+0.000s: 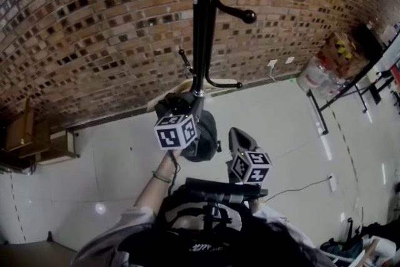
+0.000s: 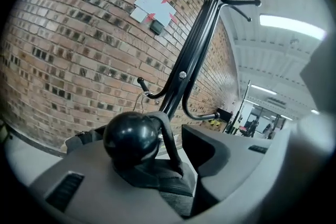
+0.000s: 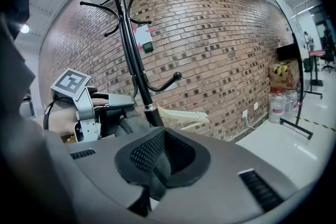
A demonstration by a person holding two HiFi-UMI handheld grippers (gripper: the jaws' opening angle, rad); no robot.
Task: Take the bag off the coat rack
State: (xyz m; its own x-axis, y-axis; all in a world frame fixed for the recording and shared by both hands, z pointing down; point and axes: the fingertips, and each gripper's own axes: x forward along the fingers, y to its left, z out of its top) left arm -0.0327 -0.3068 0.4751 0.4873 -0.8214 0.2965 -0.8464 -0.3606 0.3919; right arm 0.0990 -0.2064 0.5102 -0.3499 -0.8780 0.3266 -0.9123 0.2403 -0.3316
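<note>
A black coat rack (image 1: 201,22) stands before the brick wall. A dark grey bag (image 1: 207,134) hangs low on its pole. My left gripper (image 1: 184,106) is up against the rack at the bag. In the left gripper view its jaws (image 2: 168,149) stand wide apart around a round black hook knob (image 2: 131,139), with the bag strap (image 2: 167,128) looped over the knob; neither pad presses on it. The right gripper view shows the left gripper (image 3: 118,107) at the pole (image 3: 131,60) and bag (image 3: 131,124). My right gripper (image 1: 240,137) (image 3: 176,152) hovers lower right, slightly open and empty.
A pale wooden hanger (image 3: 184,114) hangs on the rack behind the bag. Water jugs (image 1: 319,75) and cardboard boxes (image 1: 340,50) stand at the wall to the right, near a black table frame (image 1: 350,87). Wooden crates (image 1: 31,134) sit at the left wall.
</note>
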